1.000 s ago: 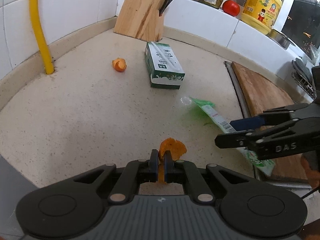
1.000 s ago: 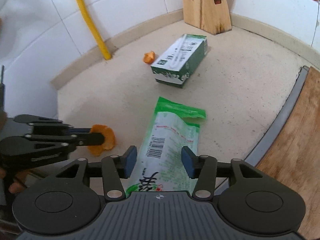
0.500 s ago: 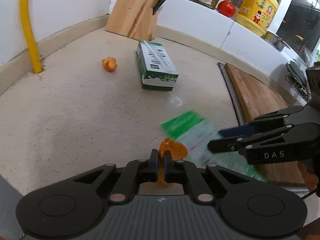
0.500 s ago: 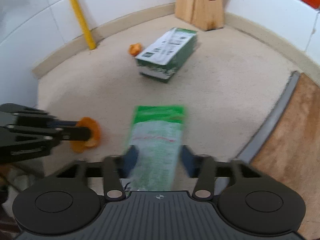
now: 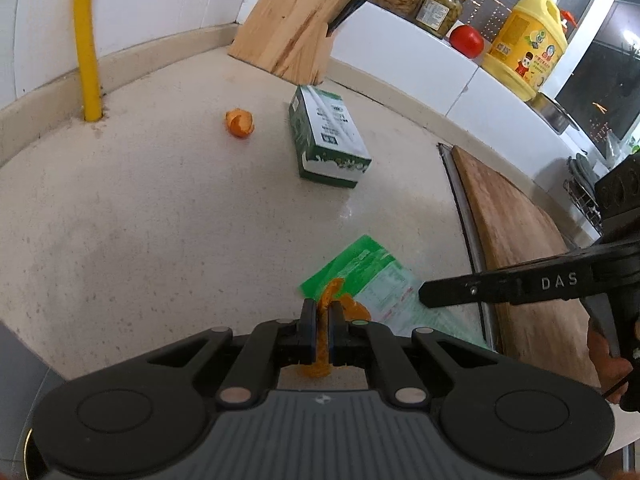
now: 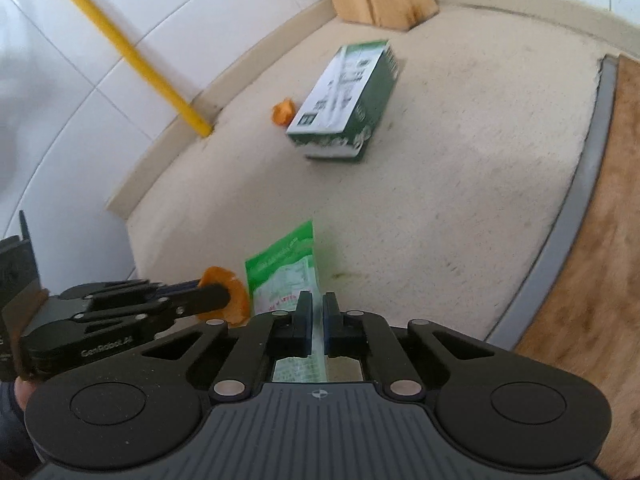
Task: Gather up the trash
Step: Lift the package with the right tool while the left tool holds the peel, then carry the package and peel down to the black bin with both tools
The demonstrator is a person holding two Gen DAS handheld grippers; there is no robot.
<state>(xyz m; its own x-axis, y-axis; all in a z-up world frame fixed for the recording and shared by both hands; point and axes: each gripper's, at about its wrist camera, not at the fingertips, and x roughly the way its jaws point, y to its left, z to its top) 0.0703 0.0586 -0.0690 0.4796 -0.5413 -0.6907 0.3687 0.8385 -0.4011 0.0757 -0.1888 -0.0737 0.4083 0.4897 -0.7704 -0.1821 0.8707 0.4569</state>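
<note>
On the counter (image 5: 160, 220), the left gripper (image 5: 320, 314) pinches an orange peel (image 5: 348, 308). Beside it, the right gripper (image 6: 316, 312) clamps a green wrapper (image 6: 284, 272); a carton (image 5: 326, 140) lies beyond.

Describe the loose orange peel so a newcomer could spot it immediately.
Start at the wooden knife block in the counter's back corner. Before it lies a green carton; the loose orange peel sits beside that, toward the yellow pipe. Unlike the other peel, no tool holds it.
</note>
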